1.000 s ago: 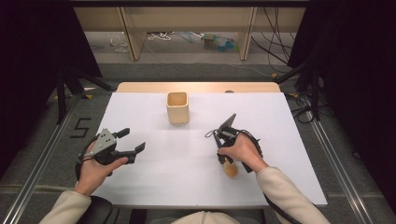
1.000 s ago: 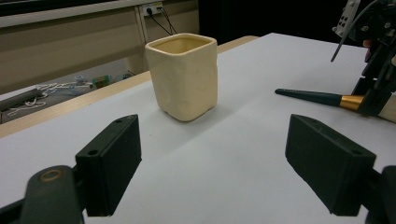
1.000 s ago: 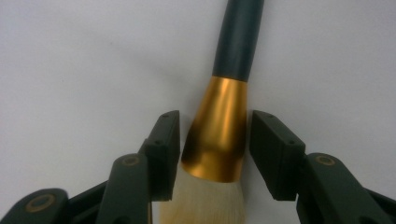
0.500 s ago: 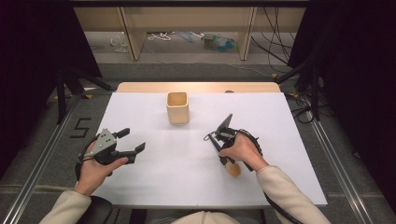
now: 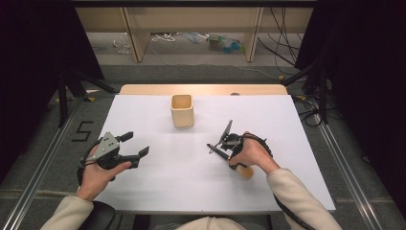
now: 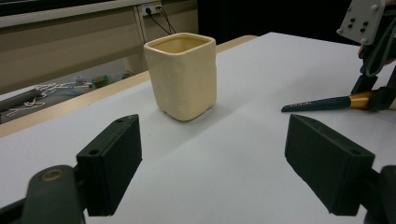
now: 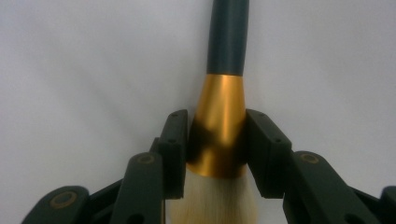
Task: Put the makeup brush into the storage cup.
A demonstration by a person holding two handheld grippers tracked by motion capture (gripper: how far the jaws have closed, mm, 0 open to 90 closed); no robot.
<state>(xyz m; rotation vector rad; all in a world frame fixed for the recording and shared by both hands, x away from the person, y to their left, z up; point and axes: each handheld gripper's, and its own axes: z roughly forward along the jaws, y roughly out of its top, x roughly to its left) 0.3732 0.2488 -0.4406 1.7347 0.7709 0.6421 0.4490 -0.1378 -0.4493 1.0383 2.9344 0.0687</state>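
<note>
Lab recording bay: white-topped desk (image 5: 158, 191) boxed in by black curtains (image 5: 33, 43), metal floor rails (image 5: 342, 163), loose cables (image 5: 282, 45) on the floor.

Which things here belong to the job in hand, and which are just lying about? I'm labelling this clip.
In the job:
- makeup brush, clamped at its gold ferrule by the right tongs, which have just been closing on it
- cream square cup, standing upright on the white table
- left tongs, open, facing the cup

Lying about:
- cables on the floor beyond the table
- shelf unit behind

The brush (image 7: 219, 116) has its bristles cut off by the bottom edge.
</note>
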